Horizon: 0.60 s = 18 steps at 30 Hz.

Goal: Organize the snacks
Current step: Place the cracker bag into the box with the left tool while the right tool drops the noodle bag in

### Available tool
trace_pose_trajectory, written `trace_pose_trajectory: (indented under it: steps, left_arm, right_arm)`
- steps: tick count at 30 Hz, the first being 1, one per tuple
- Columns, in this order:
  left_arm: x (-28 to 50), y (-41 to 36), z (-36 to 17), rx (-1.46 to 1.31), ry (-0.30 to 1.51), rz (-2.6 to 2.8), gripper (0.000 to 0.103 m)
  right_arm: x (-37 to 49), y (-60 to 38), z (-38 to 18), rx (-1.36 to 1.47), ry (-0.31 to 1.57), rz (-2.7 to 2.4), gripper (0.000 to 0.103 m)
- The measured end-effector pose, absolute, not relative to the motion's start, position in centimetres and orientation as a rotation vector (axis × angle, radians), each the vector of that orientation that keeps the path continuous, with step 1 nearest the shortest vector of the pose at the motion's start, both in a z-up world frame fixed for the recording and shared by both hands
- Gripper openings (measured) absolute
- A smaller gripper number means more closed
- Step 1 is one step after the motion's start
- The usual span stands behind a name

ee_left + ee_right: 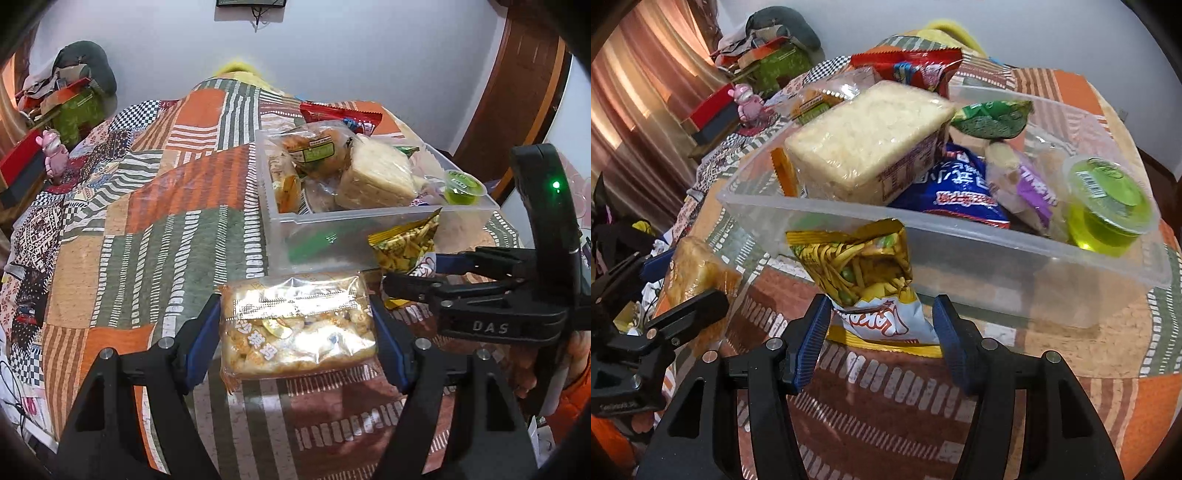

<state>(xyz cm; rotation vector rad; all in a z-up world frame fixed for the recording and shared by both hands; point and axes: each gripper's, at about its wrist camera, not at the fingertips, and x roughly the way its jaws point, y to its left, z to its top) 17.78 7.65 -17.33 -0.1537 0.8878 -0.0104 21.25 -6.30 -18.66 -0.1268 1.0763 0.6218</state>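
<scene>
Clear snack-filled bin (960,236) on quilt (886,387)

Left gripper (297,325): black plastic frame, blue ribbed pads (201,332), silver screws on the finger links; right gripper (882,328): same build, blue ribbed pads (812,341), silver screws; seen from the left gripper, its body bears raised "DAS" lettering and a curved black handle with a lit green LED; below that handle, bare skin and an orange sleeve (570,398).
</scene>
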Motion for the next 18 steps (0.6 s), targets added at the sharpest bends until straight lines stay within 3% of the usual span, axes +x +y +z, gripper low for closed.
trace_pose_trajectory:
  steps: [3,9,18]
  left_arm:
    - [17.8,7.5,-17.0,-0.152,0.881,-0.01,0.075]
    - [17.7,7.4,-15.4,-0.153,0.843,-0.006,0.075]
    - [18.6,5.8,-12.0,-0.132,0.765,-0.024,0.075]
  right_arm:
    - [20.9,-6.5,-18.1,-0.119,1.062,0.646,0.036]
    - [19.8,-7.3,-17.0,-0.126,1.01,0.651,0.025]
    - [18.8,-10.2,-14.2,-0.085,0.919,0.646,0.023]
